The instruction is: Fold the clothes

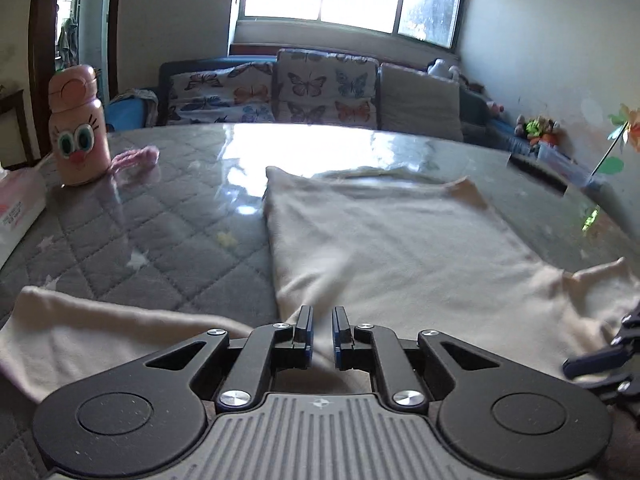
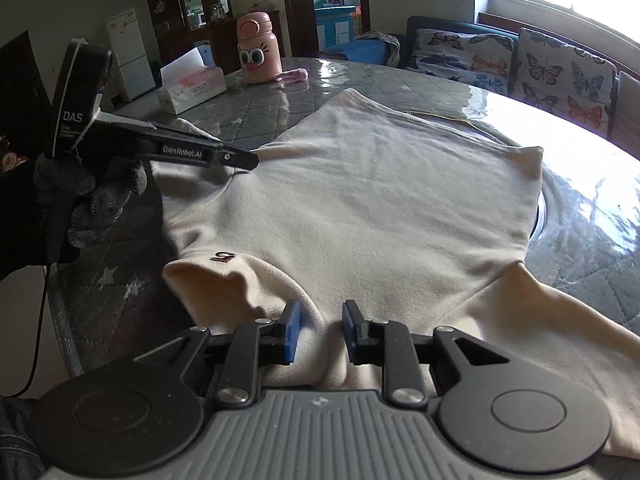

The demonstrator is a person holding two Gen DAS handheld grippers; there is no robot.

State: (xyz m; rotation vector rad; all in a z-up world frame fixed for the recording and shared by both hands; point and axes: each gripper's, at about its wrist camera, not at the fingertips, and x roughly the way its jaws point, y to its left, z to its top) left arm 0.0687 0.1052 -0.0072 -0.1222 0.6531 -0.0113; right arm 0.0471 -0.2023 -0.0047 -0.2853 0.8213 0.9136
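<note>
So, cream sweater [image 2: 360,208] lies spread flat on the quilted grey table [image 1: 132,232], body ahead of both sets of jaws. Left gripper [image 1: 322,330] sits low over the near edge of the cloth, jaws nearly closed with a narrow slit between them; a fold of sweater runs under and between the pads, but pinch contact is unclear. Right gripper [image 2: 320,330] has jaws parted wider, a ridge of cream fabric bunched up in the gap, pads not clearly pressing it. One sleeve lies left of the left jaws. Pink cartoon bottle [image 1: 78,128] and tissue box [image 2: 192,88] stand far ahead-left. Gloved hand [image 2: 92,196] holds the left tool.
</note>
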